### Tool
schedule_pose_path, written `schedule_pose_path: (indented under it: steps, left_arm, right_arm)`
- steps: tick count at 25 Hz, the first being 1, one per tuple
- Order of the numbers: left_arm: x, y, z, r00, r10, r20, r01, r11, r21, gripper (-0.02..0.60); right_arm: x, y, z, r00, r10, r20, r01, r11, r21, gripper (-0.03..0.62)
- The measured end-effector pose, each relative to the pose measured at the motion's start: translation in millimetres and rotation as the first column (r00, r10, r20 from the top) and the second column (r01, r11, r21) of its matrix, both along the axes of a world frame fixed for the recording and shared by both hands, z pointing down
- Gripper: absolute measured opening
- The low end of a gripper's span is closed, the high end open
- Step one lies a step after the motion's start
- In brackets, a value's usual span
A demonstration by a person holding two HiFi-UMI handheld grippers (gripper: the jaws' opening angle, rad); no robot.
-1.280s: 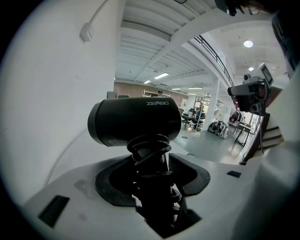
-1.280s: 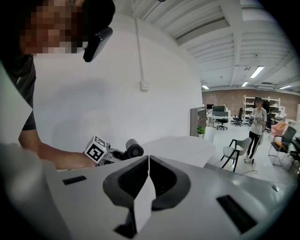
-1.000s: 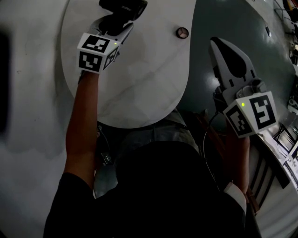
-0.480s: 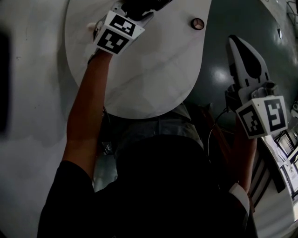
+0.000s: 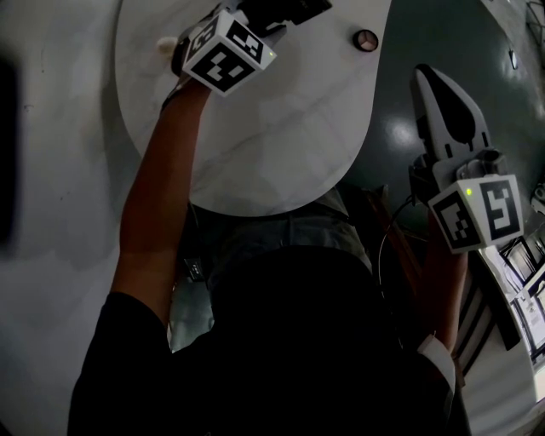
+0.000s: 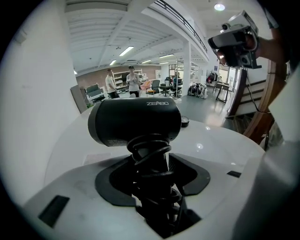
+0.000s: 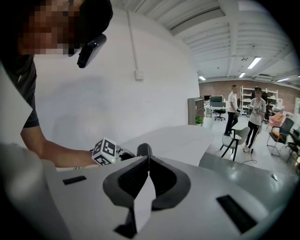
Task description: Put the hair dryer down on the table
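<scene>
Head view: left tongs (image 5: 255,24), gripping the hair dryer (image 5: 286,9), have rolled and sunk; right tongs (image 5: 433,81) closed.

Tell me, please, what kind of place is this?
Probably a large open-plan office or lab hall. The left gripper view shows a high white ceiling with strip lights and office chairs. The right gripper view shows shelves against a reddish back wall.

Right gripper (image 7: 148,159): I read the jaws closed tip to tip, nothing between them. Past them, the left gripper (image 7: 121,153) hangs above the white table (image 7: 180,136), the hair dryer (image 7: 144,150) showing dark beside it. Two people (image 7: 255,117) stand far back.
</scene>
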State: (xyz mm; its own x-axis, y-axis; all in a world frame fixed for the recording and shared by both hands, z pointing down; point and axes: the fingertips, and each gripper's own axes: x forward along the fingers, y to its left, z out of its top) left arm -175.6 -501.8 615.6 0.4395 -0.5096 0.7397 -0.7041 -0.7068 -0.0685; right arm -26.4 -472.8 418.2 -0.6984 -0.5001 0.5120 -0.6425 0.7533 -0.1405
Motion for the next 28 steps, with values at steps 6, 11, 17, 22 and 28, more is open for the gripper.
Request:
schedule_pose_path:
  steps: [6, 11, 17, 22, 28]
  left_arm:
    - [3.6, 3.3, 12.2, 0.999, 0.044, 0.032, -0.043, 0.999, -0.030, 0.213]
    - [3.3, 6.3, 23.0, 0.996, 0.071, 0.046, -0.068, 0.996, -0.064, 0.213]
    - [2.7, 7.8, 32.9, 0.992, 0.111, 0.062, -0.104, 0.989, -0.103, 0.213]
    - [6.9, 9.7, 39.1, 0.986, 0.140, 0.088, -0.125, 0.980, -0.156, 0.219]
    - [6.1, 11.1, 40.6, 0.984, 0.147, 0.097, -0.126, 0.973, -0.194, 0.222]
  right_arm:
    - [-1.3, 0.1, 2.8, 1.000, 0.002, -0.002, -0.002, 1.000, -0.008, 0.009]
    - [-4.9, 0.3, 4.9, 1.000, 0.004, -0.004, -0.004, 1.000, -0.014, 0.009]
    - [-7.3, -0.3, 8.5, 1.000, 0.006, -0.005, -0.006, 1.000, -0.020, 0.009]
    - [-8.8, 0.7, 6.2, 1.000, 0.007, -0.005, -0.008, 1.000, -0.018, 0.009]
    - [-11.4, 3.7, -0.5, 1.000, 0.010, -0.008, -0.010, 1.000, -0.011, 0.009]
